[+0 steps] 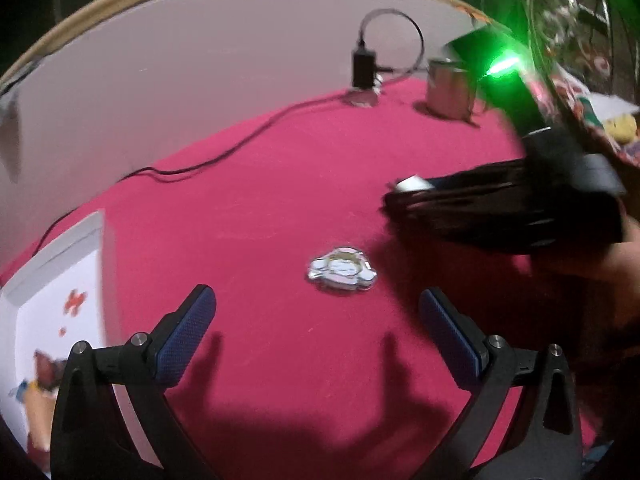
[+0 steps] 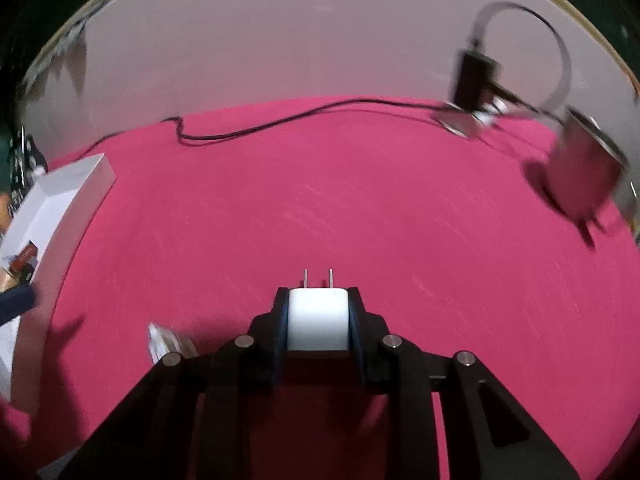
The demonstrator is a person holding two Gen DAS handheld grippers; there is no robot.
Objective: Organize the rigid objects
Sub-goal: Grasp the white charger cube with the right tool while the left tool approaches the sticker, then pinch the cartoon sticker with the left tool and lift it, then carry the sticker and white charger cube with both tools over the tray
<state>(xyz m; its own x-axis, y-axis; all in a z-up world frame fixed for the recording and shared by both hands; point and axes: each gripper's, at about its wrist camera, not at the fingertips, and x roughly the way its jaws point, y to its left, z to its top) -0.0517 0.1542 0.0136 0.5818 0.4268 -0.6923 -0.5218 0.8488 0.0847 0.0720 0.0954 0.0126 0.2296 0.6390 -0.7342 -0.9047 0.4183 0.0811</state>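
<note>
- My right gripper [image 2: 318, 320] is clamped on a white plug adapter [image 2: 318, 326], one finger against each side, the two metal prongs pointing forward over the red tablecloth [image 2: 320, 200].
- My left gripper [image 1: 318, 316] has its fingers spread wide with nothing between them, hovering above the cloth.
- Just ahead of the left fingers a small shiny flat charm [image 1: 342, 270] with a cartoon figure lies on the cloth.
- In the left view the right gripper comes in from the right, the white adapter showing at its tip.
- A white box [image 2: 72, 192] sits at the left edge of the table.
- Far right stands a metal cup [image 1: 448, 88]; beside it a black device on a small stand [image 1: 363, 68], possibly a camera, too blurred to tell, with a black cable [image 2: 280, 122] trailing left.
</note>
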